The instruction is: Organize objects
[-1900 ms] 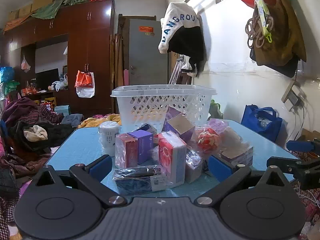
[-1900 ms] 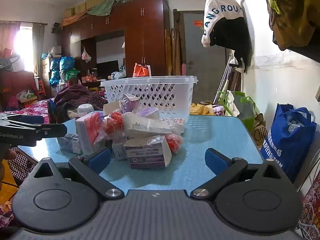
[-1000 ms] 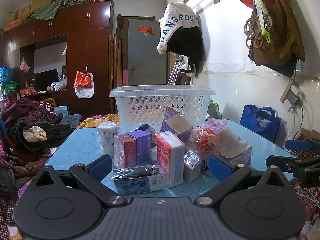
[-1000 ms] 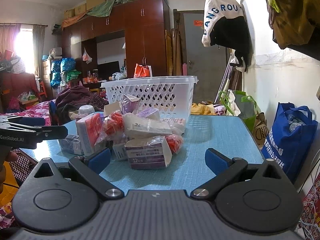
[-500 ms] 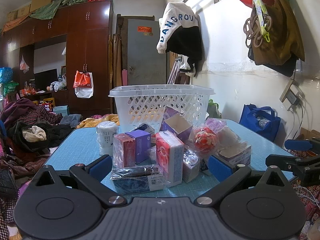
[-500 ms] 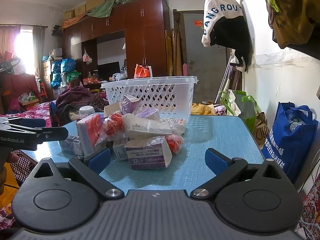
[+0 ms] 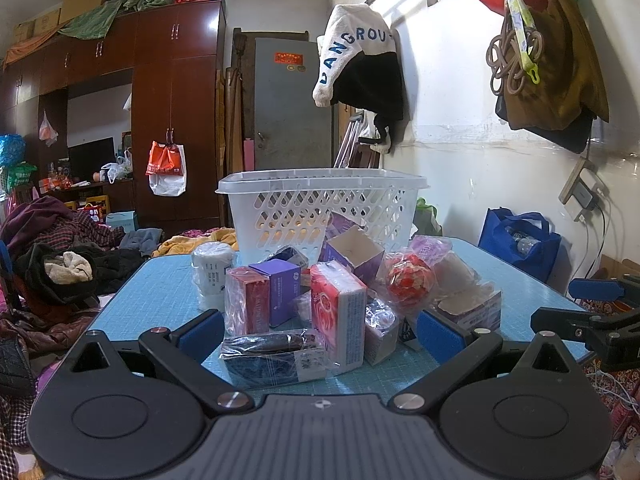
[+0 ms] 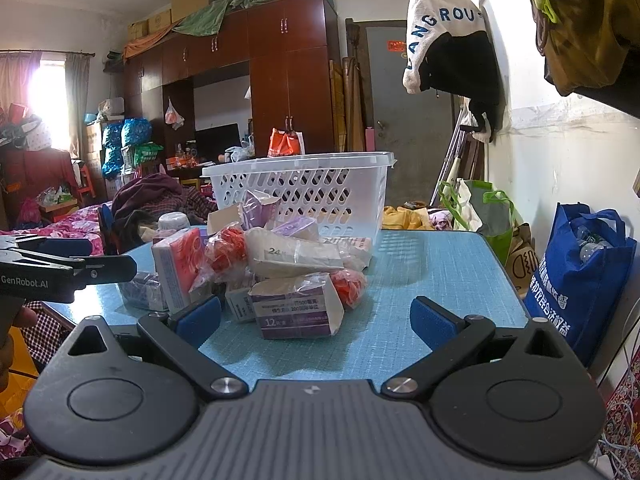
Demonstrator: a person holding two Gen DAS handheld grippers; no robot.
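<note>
My left tool [image 7: 318,328] and right tool [image 8: 316,316] both stand open and empty at the near edge of the blue desk [image 8: 440,280]. Nearest my right tool lies a wrapped box [image 8: 298,310] marked "12", long axis crosswise, with a carton [image 8: 292,258] marked "24" behind it. The white basket [image 7: 320,204] stands upright beyond the pile, and a garment [image 7: 356,68] lettered "ANGROU" hangs on the far wall.

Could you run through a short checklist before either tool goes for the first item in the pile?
1. Left tool open and holding nothing: ok.
2. Right tool open and holding nothing: ok.
3. White basket upright behind the pile, rim unobstructed: ok.
4. Whether the basket is empty inside: cannot tell, only its lattice wall shows.
5. Nearest item free to grasp: ok; the dark wrapped pack lies at the front of the pile before the left tool.
6. Tools apart from each other: ok; each shows at the edge of the other's view.
</note>
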